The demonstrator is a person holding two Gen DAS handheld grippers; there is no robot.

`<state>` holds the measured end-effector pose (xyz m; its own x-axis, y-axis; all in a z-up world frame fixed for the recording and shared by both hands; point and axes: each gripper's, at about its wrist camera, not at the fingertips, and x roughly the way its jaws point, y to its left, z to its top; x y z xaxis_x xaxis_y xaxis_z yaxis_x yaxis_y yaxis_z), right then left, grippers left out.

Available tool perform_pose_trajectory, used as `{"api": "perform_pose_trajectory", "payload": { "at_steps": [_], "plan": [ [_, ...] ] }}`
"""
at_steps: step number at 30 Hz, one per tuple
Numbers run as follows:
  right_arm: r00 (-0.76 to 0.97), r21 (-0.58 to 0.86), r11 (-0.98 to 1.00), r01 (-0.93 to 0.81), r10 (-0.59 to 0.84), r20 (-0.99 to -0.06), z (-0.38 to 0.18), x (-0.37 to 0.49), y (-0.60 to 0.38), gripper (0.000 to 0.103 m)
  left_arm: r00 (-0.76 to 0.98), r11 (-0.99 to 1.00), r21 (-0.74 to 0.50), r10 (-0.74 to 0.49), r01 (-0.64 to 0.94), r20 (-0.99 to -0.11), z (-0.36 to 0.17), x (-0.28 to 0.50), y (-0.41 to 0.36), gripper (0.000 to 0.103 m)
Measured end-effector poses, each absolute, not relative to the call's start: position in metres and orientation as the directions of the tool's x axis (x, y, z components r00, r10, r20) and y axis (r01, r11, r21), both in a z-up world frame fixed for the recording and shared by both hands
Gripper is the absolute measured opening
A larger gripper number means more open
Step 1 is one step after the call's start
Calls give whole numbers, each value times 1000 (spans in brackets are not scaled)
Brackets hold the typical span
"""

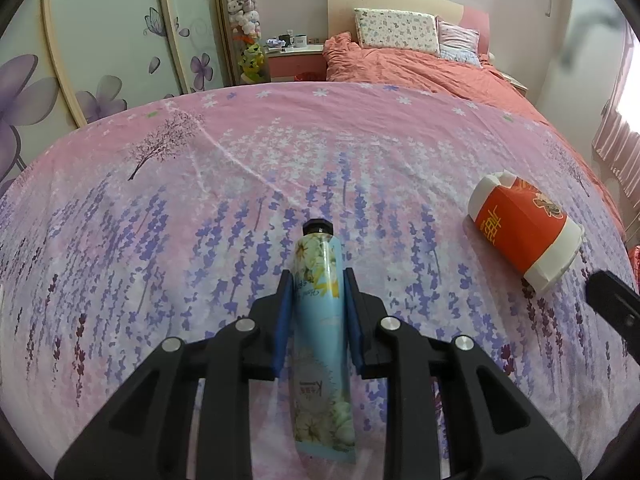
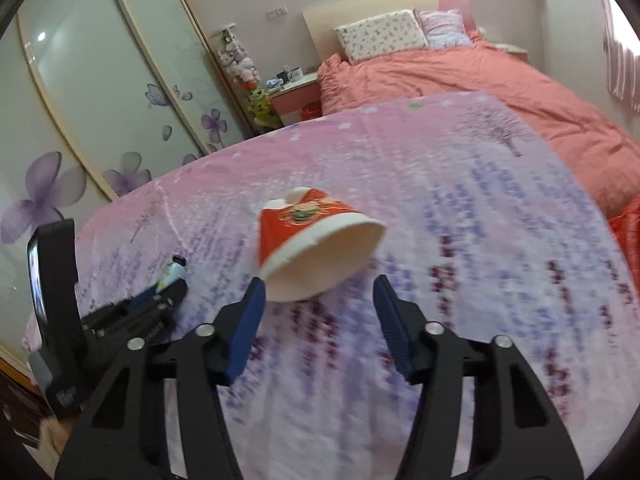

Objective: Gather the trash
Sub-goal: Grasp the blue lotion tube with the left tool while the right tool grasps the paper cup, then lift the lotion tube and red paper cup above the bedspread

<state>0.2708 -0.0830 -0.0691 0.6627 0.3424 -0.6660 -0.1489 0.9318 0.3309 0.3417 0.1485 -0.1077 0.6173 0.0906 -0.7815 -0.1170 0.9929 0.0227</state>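
A light-blue flowered tube [image 1: 320,320] with a black cap lies on the pink lavender-print bedsheet [image 1: 200,184], cap pointing away. My left gripper [image 1: 317,284] has its blue pads against both sides of the tube. A red and white paper cup [image 1: 524,228] lies on its side to the right. In the right wrist view the cup [image 2: 316,244] lies mouth toward me, just ahead of my open right gripper [image 2: 318,288]. The left gripper [image 2: 156,304] and the tube tip [image 2: 172,272] show at the left there.
An orange quilt [image 1: 420,68] and pillows [image 1: 396,30] lie at the far end of the bed. A bedside table [image 1: 296,54] with mugs and a wardrobe [image 1: 112,40] with flower doors stand to the left. Something red [image 2: 628,240] sits at the right bed edge.
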Motion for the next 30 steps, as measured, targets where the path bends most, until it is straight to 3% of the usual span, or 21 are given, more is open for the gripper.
{"api": "perform_pose_trajectory", "payload": {
  "at_steps": [2, 5, 7, 10, 25, 30],
  "plan": [
    [654, 346, 926, -153, 357, -667, -71, 277, -75, 52, 618, 993, 19, 88, -117, -781, -108, 342, 150, 25],
    [645, 359, 920, -157, 371, -668, -75, 284, -64, 39, 618, 993, 17, 86, -117, -781, -109, 342, 151, 25],
    [640, 355, 921, -159, 370, -674, -78, 289, -59, 16, 618, 993, 17, 86, -117, -781, -109, 342, 151, 25],
    [645, 348, 924, -159, 364, -671, -81, 289, -62, 5, 618, 993, 16, 86, -117, -781, -109, 342, 151, 25],
    [716, 327, 944, -43, 257, -649, -84, 223, -158, 4, 618, 993, 16, 85, -116, -781, -108, 341, 151, 25],
    [711, 324, 944, -57, 266, -651, -85, 226, -156, 6, 627, 998, -17, 22, -57, -779, -108, 338, 148, 27]
  ]
}}
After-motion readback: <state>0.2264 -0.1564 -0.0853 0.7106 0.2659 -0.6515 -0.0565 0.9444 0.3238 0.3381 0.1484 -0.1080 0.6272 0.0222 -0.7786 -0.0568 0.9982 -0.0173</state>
